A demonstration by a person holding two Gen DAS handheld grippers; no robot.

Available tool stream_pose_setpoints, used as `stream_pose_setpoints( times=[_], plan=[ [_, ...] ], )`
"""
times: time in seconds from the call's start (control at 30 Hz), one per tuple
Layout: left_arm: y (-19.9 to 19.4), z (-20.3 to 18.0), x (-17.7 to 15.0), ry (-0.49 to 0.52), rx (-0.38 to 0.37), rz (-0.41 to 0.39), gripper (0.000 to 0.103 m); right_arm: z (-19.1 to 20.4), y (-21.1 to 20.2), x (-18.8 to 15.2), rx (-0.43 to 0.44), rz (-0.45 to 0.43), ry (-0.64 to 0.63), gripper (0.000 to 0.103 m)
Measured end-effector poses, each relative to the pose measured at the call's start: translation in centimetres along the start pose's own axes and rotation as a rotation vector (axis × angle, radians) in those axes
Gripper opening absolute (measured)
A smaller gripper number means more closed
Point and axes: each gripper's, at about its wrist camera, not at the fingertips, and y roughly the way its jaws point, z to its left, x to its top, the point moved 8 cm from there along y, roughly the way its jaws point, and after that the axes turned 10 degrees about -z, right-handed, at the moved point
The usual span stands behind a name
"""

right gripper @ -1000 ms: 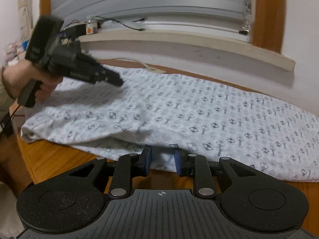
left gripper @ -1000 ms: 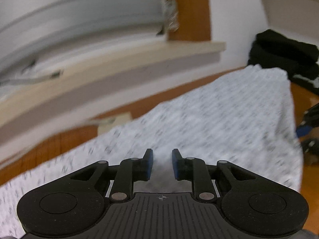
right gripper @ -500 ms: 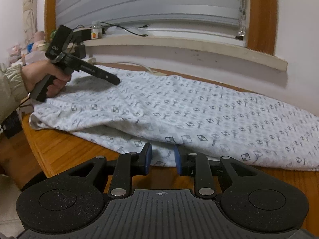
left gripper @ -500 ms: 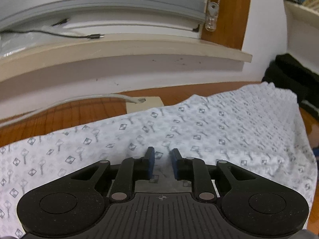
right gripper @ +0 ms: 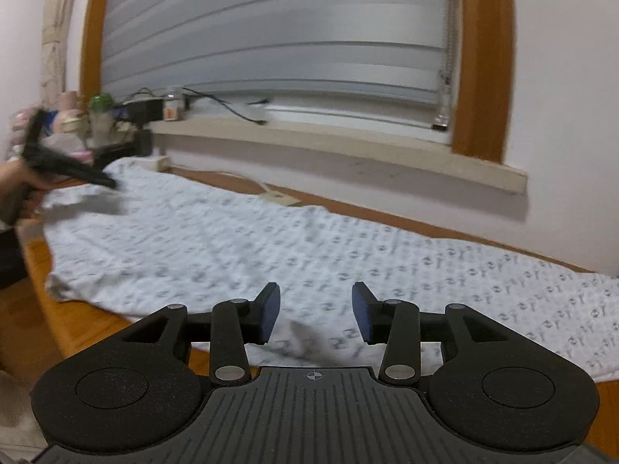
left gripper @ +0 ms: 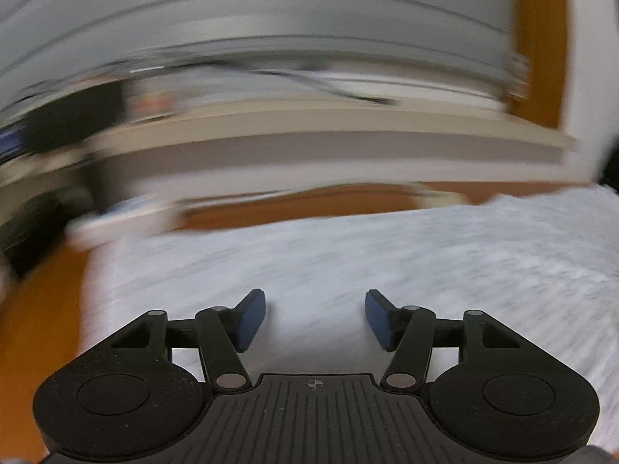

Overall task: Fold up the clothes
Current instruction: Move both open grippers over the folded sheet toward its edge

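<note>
Between right gripper (right gripper: 314,311) pads: nothing, jaws spread wide, low over near hem of patterned white garment (right gripper: 271,247). Left gripper (left gripper: 315,319) likewise spread, empty, above garment's left end; view motion-blurred. Garment lies long and flat across wooden table (right gripper: 77,328), below windowsill (right gripper: 348,154). Step, judged: grippers placed for grabbing edge. Next grab needs pads over hem, then closing.

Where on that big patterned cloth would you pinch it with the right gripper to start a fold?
Probably the near hem of the patterned cloth, coming in low from the table's front side. The cloth lies flat, and only that edge, over bare wood, gives the right gripper and its open jaws something to close on.
</note>
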Motion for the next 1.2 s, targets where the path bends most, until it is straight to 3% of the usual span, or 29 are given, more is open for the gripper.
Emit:
stream_pose_setpoints(
  times=[0.17,0.27,0.37,0.47,0.53,0.7,0.87,0.93,1.03,1.2],
  plan=[
    [-4.3,3.8,-2.4,-0.054,0.061,0.004,0.061,-0.5,2.6,-1.7,-0.015,0.056,0.023,0.043],
    [-6.9,6.0,-3.8,-0.086,0.098,0.007,0.053,-0.1,2.8,-1.4,-0.006,0.059,0.007,0.048],
    [-9.4,8.2,-5.2,-0.119,0.134,0.009,0.052,-0.1,3.3,-1.7,-0.009,0.079,0.009,0.049],
    [-11.4,10.0,-6.3,-0.147,0.159,0.005,0.037,-0.2,3.4,-1.7,0.002,0.086,0.023,0.049],
    [-11.4,10.2,-6.2,-0.155,0.143,-0.001,0.013,-0.4,3.4,-1.8,0.005,0.089,0.04,0.049],
    [-11.6,12.6,-6.2,-0.161,0.198,0.02,0.012,-0.6,3.2,-1.8,-0.01,0.089,0.044,0.049],
    [-12.2,12.4,-4.9,-0.131,0.237,0.006,0.027,-0.6,3.1,-1.5,-0.038,0.104,0.039,0.049],
    [-12.6,11.8,-3.9,-0.107,0.259,-0.018,0.05,-0.7,3.0,-1.2,-0.05,0.111,0.05,0.049],
    [-12.2,9.9,-2.0,-0.085,0.235,-0.058,0.072,-0.9,2.7,-0.7,-0.058,0.11,0.052,0.049],
    [-9.3,4.8,0.8,-0.051,0.129,-0.093,0.078,-1.4,2.1,0.2,-0.059,0.092,0.048,0.049]
  ],
)
